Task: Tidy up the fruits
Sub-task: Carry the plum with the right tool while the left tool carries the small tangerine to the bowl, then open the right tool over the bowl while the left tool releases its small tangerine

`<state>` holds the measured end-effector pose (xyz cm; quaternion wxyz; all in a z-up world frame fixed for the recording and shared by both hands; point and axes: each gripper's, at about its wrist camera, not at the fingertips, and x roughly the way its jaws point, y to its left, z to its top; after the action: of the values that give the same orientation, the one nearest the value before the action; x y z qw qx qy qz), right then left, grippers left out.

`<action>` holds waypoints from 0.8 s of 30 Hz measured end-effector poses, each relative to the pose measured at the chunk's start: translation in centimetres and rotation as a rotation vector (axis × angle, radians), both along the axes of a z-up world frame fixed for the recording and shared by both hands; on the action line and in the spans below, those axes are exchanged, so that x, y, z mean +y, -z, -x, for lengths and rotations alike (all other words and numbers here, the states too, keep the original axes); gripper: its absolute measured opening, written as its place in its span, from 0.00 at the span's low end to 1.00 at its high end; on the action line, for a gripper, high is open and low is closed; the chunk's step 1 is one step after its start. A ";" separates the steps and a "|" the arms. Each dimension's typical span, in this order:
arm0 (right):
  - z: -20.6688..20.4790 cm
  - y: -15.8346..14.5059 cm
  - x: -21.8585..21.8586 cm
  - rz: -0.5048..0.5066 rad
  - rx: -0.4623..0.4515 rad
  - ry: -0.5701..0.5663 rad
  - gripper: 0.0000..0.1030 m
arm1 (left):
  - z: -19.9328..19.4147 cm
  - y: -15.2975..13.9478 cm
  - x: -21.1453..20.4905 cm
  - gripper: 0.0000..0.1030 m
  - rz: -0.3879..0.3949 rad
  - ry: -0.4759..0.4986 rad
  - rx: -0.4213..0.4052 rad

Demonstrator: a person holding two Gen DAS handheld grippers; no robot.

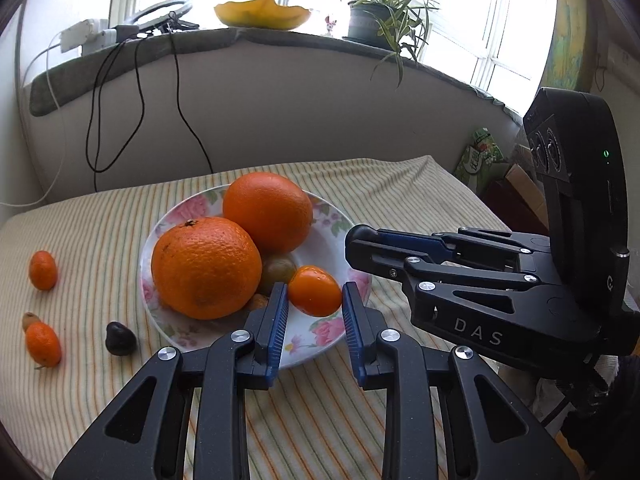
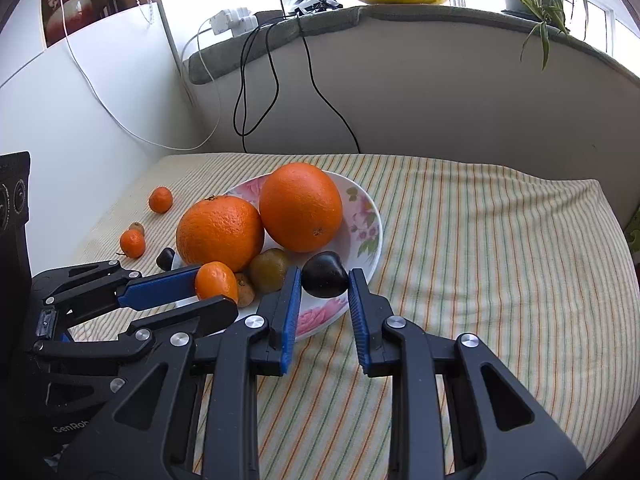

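A floral plate (image 1: 320,208) on the striped cloth holds two big oranges (image 1: 206,266) (image 1: 267,212), a greenish-brown fruit (image 1: 280,268) and a small brown one (image 1: 258,302). My left gripper (image 1: 315,286) is shut on a small tangerine (image 1: 315,291) over the plate's near rim. My right gripper (image 2: 325,272) is shut on a dark plum-like fruit (image 2: 324,275), also over the plate (image 2: 368,216). Each gripper shows from the side in the other's view: the right gripper (image 1: 360,240), and the left gripper (image 2: 218,292) with its tangerine (image 2: 216,282).
Left of the plate on the cloth lie two small tangerines (image 1: 43,270) (image 1: 43,345), a dark fruit (image 1: 119,338) and a small brown fruit (image 1: 29,320). Black cables (image 1: 140,92) hang from the windowsill behind. The table's edge (image 1: 472,200) drops off at right.
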<state>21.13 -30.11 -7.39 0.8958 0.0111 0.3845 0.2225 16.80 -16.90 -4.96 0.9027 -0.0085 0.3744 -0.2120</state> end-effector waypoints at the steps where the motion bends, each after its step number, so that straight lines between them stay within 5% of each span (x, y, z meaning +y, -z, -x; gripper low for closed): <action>1: 0.0 0.0 0.0 0.000 0.001 -0.004 0.24 | 0.0 0.0 0.0 0.25 -0.001 0.001 0.001; 19: -0.1 0.2 0.2 0.011 0.002 0.000 0.25 | 0.1 -0.2 0.0 0.26 -0.005 -0.005 0.003; 24: 0.1 -0.2 -0.1 0.013 -0.020 0.016 0.49 | 0.2 -0.3 0.0 0.29 -0.012 -0.009 0.000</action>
<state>21.04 -30.17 -7.22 0.9014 0.0062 0.3768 0.2131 16.60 -16.89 -4.69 0.9036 -0.0049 0.3758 -0.2057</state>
